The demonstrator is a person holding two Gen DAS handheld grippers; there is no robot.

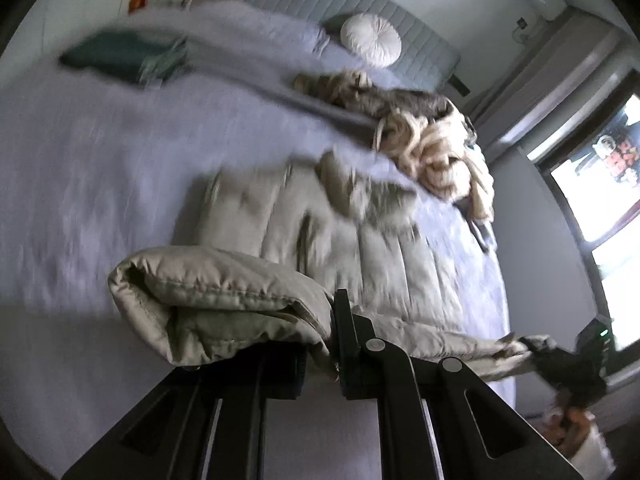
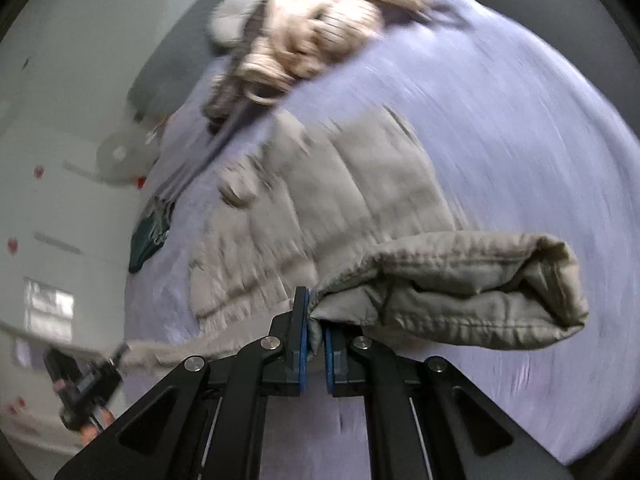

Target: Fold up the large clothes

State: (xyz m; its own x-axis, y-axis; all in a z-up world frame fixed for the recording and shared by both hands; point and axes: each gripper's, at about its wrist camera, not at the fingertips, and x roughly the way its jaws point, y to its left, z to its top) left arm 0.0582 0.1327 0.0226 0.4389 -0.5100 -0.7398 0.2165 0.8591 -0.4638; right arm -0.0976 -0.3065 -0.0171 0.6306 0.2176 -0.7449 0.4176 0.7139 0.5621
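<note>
- My left gripper (image 1: pixel 334 332) is clamped tight on one corner of the beige quilted jacket (image 1: pixel 320 232); my right gripper (image 2: pixel 316 334) is pinched on the other, so the hem lifts evenly for a fold.
- The jacket's body trails across the lilac bedspread (image 1: pixel 100 168).
- Beyond it, a heap of unfolded clothes (image 1: pixel 432 148) crowds the far edge; open bedspread remains towards the pillows.

Beige quilted puffer jacket (image 1: pixel 332 232) — spread flat on the lilac bedspread. Its near hem is raised off the bed, each corner bunched into a padded roll — stitched seams visible.
</note>
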